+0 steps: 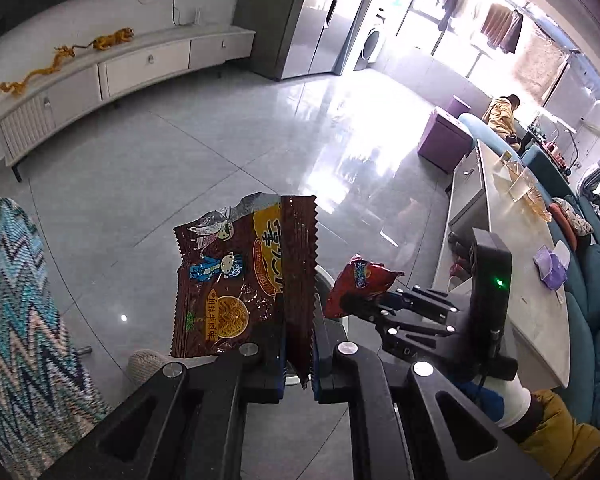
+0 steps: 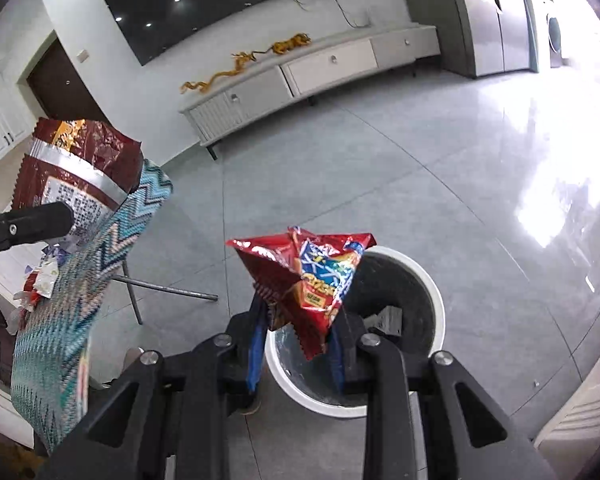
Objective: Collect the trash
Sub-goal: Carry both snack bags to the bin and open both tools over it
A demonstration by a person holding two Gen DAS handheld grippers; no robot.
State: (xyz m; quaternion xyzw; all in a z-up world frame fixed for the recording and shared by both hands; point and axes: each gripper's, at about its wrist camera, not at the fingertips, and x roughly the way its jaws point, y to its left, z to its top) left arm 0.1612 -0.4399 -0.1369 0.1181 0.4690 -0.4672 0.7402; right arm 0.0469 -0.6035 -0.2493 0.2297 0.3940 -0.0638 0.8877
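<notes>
Now my left tool clamps the brown noodle wrapper; my right tool clamps the red snack bag above the white bin.

A long white TV cabinet with drawers is standing against the wall, carrying twisted golden dragon ornaments beneath a dark wall-mounted screen. A zigzag-patterned blue and white cloth is draping a small table near the glossy grey tiled floor. Two purple cube stools are sitting beside a teal sofa, and clothes are hanging by the bright window.
</notes>
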